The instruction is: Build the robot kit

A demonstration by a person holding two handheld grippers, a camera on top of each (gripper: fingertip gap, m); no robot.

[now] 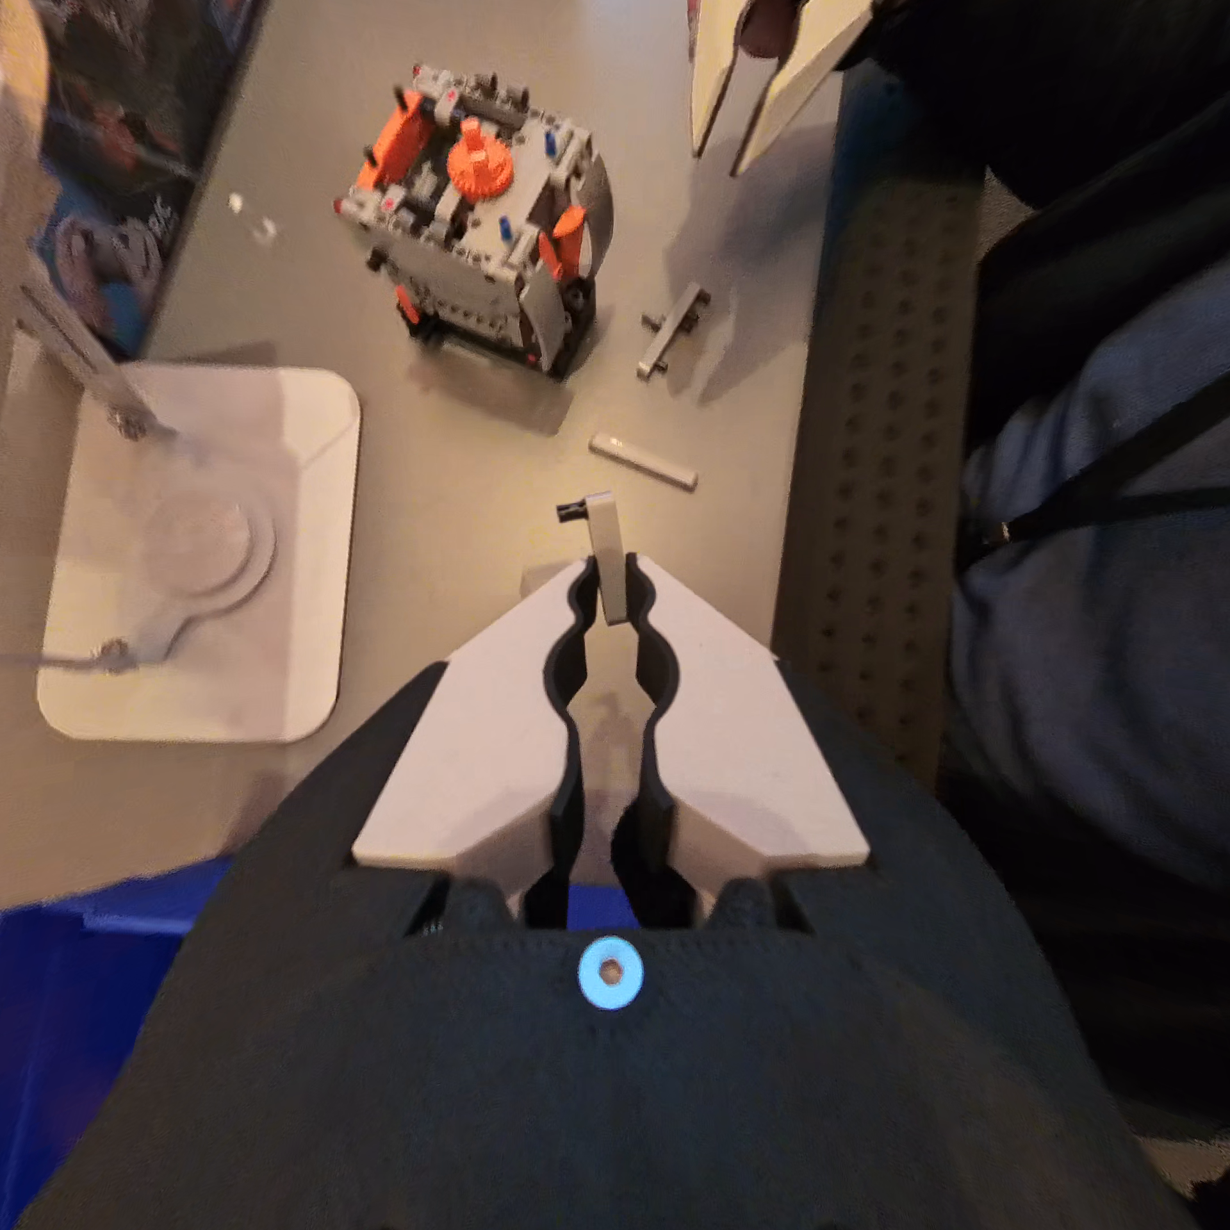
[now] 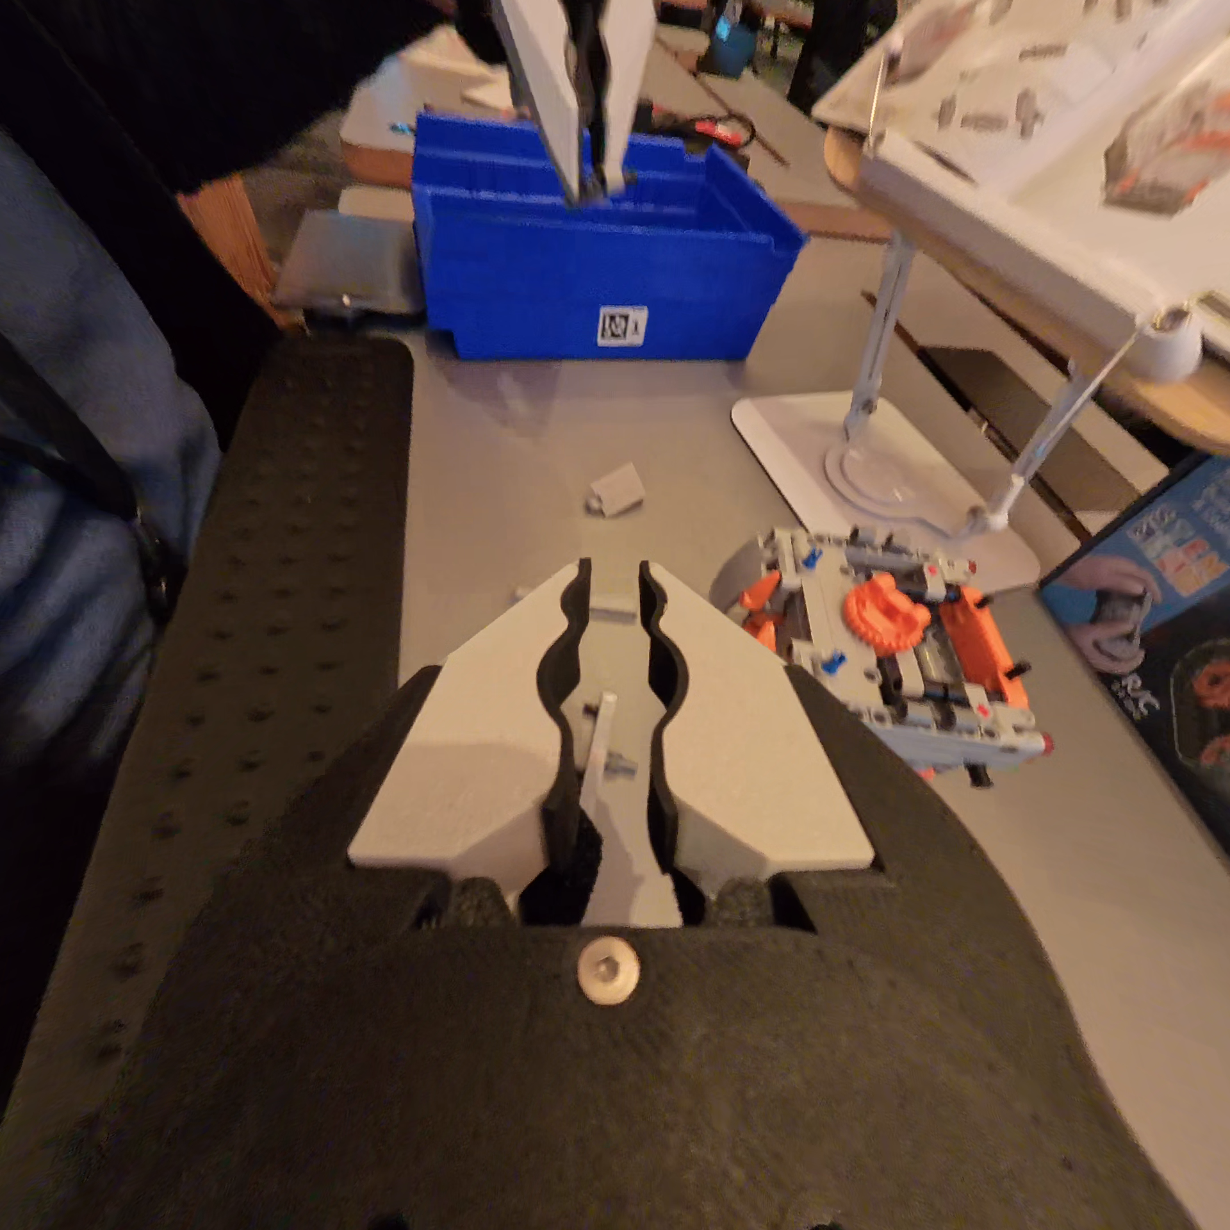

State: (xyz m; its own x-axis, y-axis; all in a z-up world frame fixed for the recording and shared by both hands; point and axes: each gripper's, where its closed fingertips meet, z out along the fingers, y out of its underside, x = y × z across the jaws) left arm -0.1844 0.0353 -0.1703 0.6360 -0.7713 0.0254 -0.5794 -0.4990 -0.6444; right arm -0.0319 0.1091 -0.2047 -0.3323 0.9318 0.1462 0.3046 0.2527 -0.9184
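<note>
1. Grey beam (image 1: 602, 526), with a black pin (image 1: 569, 512) sticking sideways from its far end, is off the bench (image 1: 452, 466), pinched in the left hand-held gripper (image 1: 609, 562).
2. The jaws are pressed together on the beam's lower half. Only the tips bear on it, and the beam leans a little to one side. I judge the hold firm but short, so a twist could turn the beam.
3. The pin end is free of the jaws and nothing touches it.
4. Right hand-held gripper (image 2: 612, 569) is spread, with nothing between its jaws. It hangs above the bench, near the edge where the black perforated mat (image 2: 299, 532) runs.
5. Through the right gripper's gap, a thin grey bar with pegs (image 2: 602, 745) shows lying flat on the bench. It is the nearest thing to that gripper.
6. A flat grey strip (image 1: 642, 460) lies on the bench just beyond the held beam, apart from it. A small grey wedge (image 2: 615, 496) lies farther along, towards the blue bin (image 2: 599, 266).
7. The grey and orange toy build (image 1: 476, 219) stands mid-bench, between the mat edge and the white lamp base (image 1: 200, 552), well apart from both grippers.
8. The blue bin sits at one end of the bench, with the left gripper above it. A printed box (image 1: 113, 166) stands at the edge opposite the mat.
</note>
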